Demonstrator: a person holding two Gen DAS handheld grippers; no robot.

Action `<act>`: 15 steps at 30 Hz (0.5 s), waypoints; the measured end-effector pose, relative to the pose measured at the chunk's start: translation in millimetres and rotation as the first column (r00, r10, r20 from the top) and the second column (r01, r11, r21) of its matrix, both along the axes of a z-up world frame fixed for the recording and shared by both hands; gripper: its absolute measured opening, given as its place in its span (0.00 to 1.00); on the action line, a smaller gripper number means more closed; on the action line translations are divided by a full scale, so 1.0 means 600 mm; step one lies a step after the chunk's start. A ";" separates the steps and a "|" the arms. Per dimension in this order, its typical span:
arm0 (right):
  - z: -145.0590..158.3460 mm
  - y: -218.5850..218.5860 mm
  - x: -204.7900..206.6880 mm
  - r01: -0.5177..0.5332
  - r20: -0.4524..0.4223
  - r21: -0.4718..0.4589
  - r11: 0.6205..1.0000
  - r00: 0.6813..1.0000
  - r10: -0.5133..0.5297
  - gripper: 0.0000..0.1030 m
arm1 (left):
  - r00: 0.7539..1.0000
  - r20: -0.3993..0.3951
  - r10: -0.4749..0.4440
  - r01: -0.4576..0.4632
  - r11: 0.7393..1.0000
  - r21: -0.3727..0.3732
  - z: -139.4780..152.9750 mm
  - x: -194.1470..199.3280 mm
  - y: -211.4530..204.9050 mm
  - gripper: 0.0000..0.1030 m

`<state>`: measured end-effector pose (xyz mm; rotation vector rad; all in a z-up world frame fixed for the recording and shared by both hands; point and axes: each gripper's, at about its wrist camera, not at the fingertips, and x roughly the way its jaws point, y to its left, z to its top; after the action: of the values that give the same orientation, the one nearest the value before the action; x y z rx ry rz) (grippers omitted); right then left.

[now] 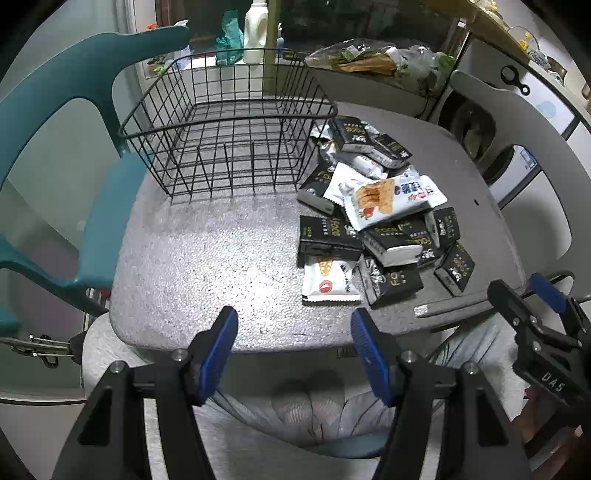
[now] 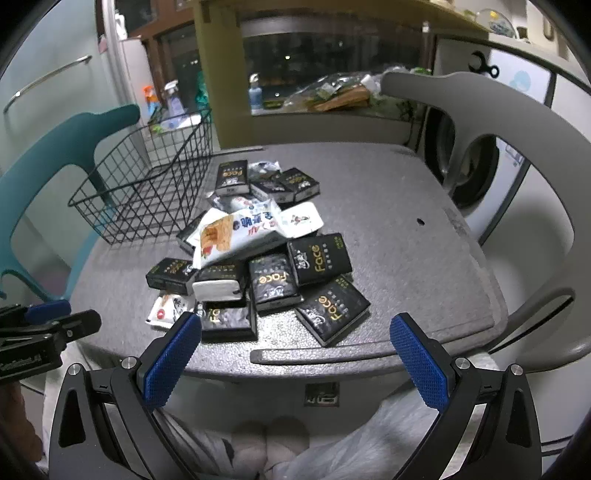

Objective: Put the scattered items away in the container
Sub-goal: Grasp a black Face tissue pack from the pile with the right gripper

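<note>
A black wire basket (image 1: pixel 229 122) stands empty at the far left of the grey foam table (image 1: pixel 207 258); it also shows in the right wrist view (image 2: pixel 147 192). To its right lies a pile of several black "Face" tissue packs (image 1: pixel 328 236) (image 2: pixel 319 254) and white snack packets (image 1: pixel 391 199) (image 2: pixel 229 236). One white packet (image 1: pixel 328 284) lies at the pile's near edge. My left gripper (image 1: pixel 293 325) is open and empty over the table's near edge. My right gripper (image 2: pixel 295 328) is open and empty at the near edge, just short of the pile.
A teal chair (image 1: pixel 74 110) stands left of the table and a grey chair (image 2: pixel 517 122) on the right. A counter behind holds bags (image 1: pixel 369 59) and a white bottle (image 1: pixel 255 29). The person's knees (image 1: pixel 314 410) are below the table edge.
</note>
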<state>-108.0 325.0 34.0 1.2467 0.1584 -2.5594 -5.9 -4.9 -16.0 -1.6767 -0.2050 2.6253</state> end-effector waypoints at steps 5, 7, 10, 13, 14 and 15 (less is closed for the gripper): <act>-0.019 0.002 -0.009 -0.019 0.032 0.001 1.000 0.999 0.019 1.00 | 1.000 0.023 0.005 -0.005 1.000 -0.011 -0.019 -0.009 -0.002 0.67; -0.035 0.000 -0.020 -0.036 0.057 0.012 0.999 0.998 0.035 1.00 | 0.999 0.040 0.006 -0.005 1.000 -0.017 -0.033 -0.020 -0.003 0.67; -0.063 -0.009 -0.038 -0.066 0.090 0.034 0.997 0.994 0.063 1.00 | 0.997 0.082 0.012 -0.011 1.000 -0.014 -0.061 -0.038 -0.004 0.67; -0.097 -0.022 -0.054 -0.109 0.136 0.048 0.993 0.985 0.102 1.00 | 0.993 0.117 0.011 -0.009 1.000 -0.021 -0.089 -0.051 -0.003 0.67; -0.106 -0.027 -0.058 -0.121 0.151 0.049 0.991 0.982 0.112 1.00 | 0.992 0.123 0.012 -0.010 1.000 -0.018 -0.096 -0.052 -0.005 0.67; -0.116 -0.032 -0.061 -0.131 0.165 0.052 0.990 0.979 0.121 1.00 | 0.991 0.132 0.014 -0.011 1.000 -0.018 -0.105 -0.054 -0.008 0.67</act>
<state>-144.6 305.9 -35.8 1.4138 0.2760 -2.3511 -38.3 -9.8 -79.0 -1.8631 -0.1960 2.5329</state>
